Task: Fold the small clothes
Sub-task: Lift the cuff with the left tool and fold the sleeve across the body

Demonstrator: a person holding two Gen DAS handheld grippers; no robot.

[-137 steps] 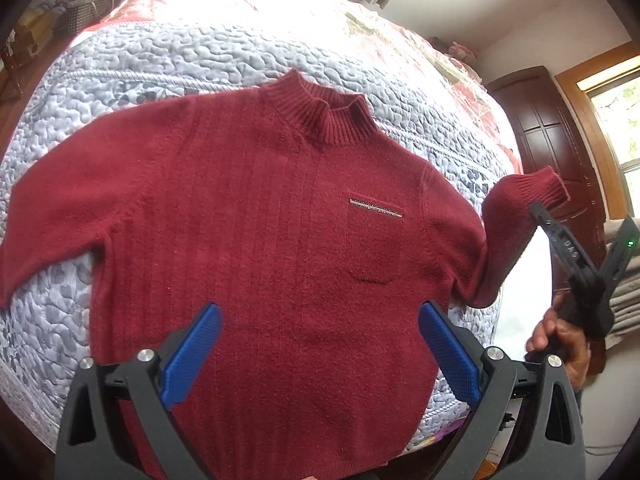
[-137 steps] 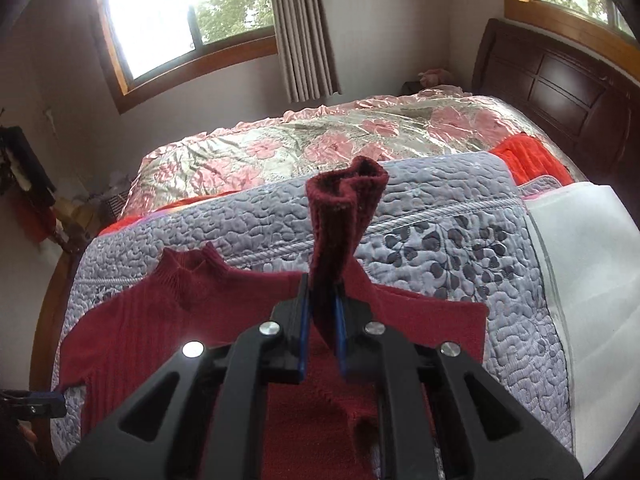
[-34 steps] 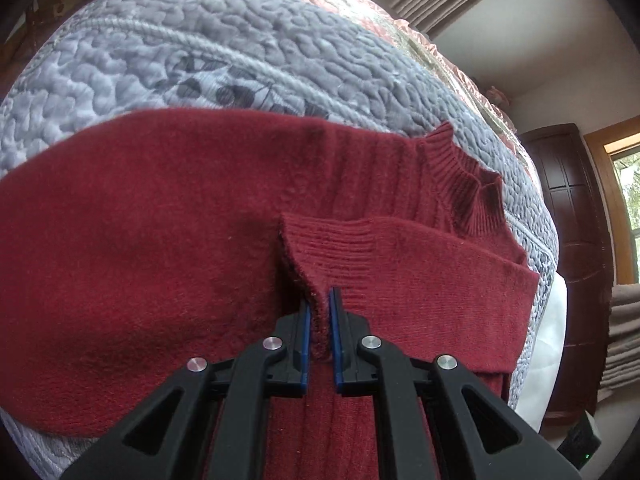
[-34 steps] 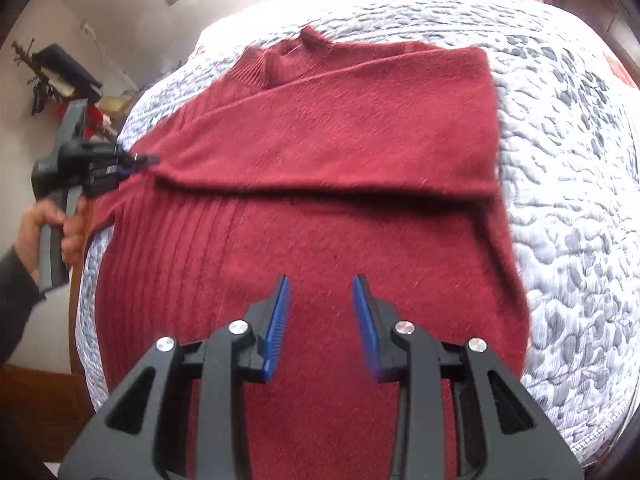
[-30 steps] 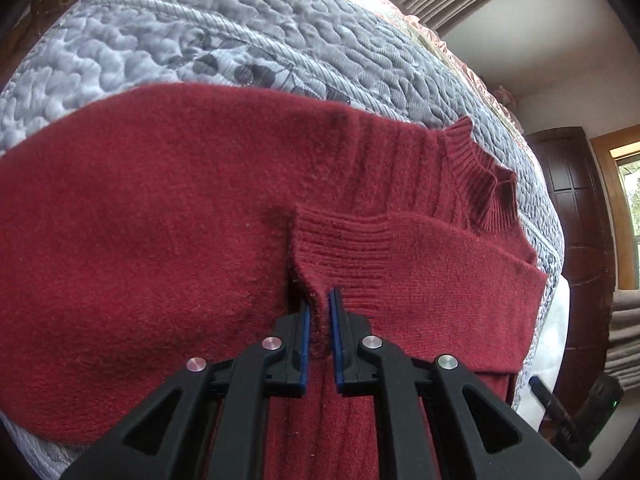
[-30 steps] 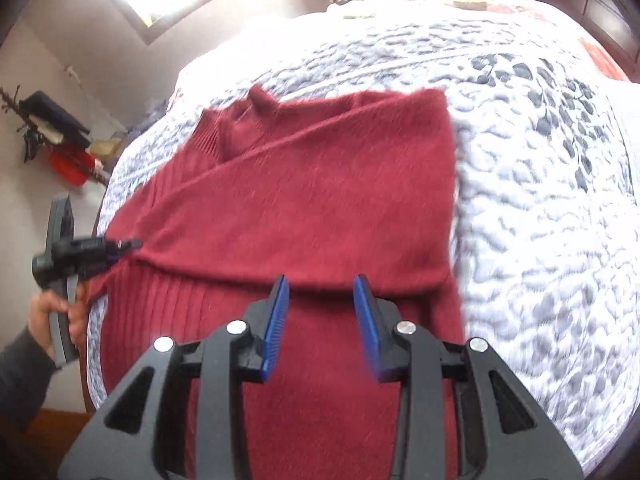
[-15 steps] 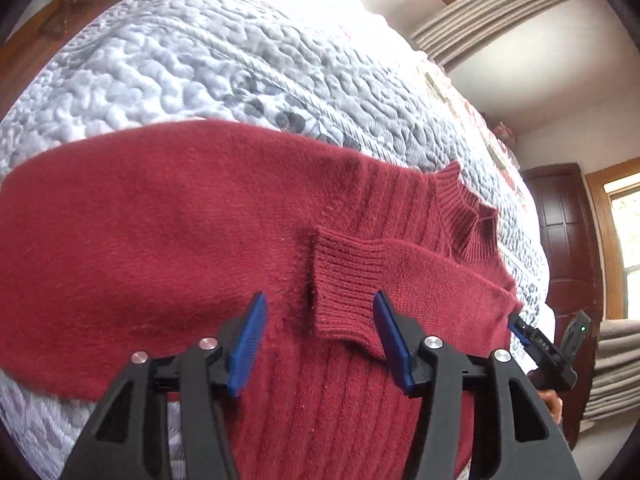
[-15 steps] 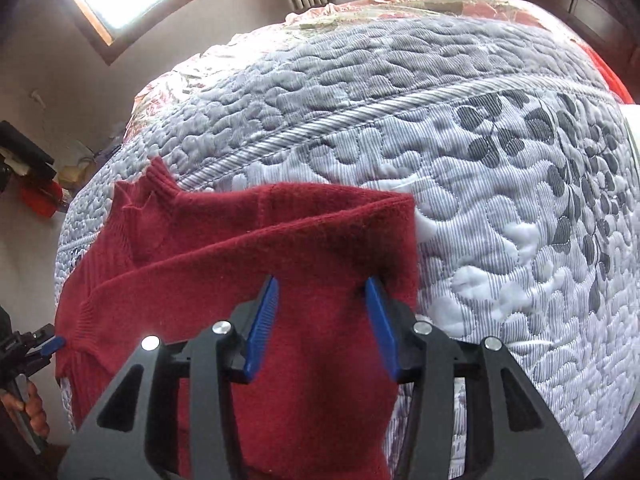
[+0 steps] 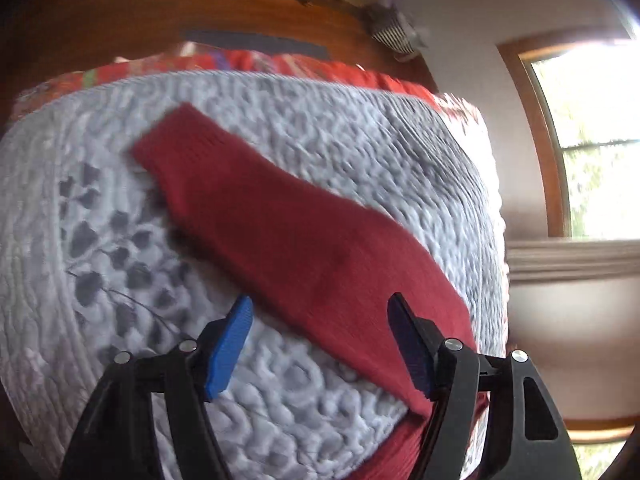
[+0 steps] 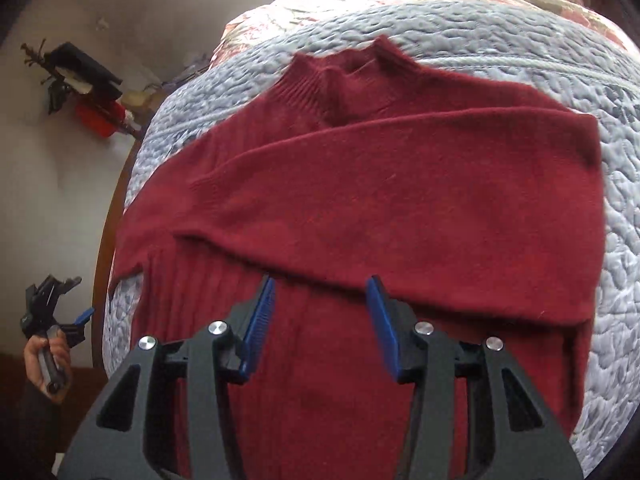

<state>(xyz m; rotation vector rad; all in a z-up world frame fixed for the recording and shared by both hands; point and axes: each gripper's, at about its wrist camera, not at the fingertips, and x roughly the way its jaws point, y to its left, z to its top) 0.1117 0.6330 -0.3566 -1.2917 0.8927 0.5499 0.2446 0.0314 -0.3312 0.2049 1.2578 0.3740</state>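
Since half a second ago our left claw [image 9: 320, 344] has swung to the sweater's [image 9: 296, 240] outstretched sleeve, spread wide above it on the quilted bed [image 9: 304, 408]. Our right claw [image 10: 322, 320], wide and empty, hovers over the sweater's [image 10: 400, 200] folded sleeve; bare quilt [image 10: 616, 240] borders its right edge.

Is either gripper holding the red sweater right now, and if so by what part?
Neither. The left gripper and right gripper are both open above the red sweater, gripping nothing.
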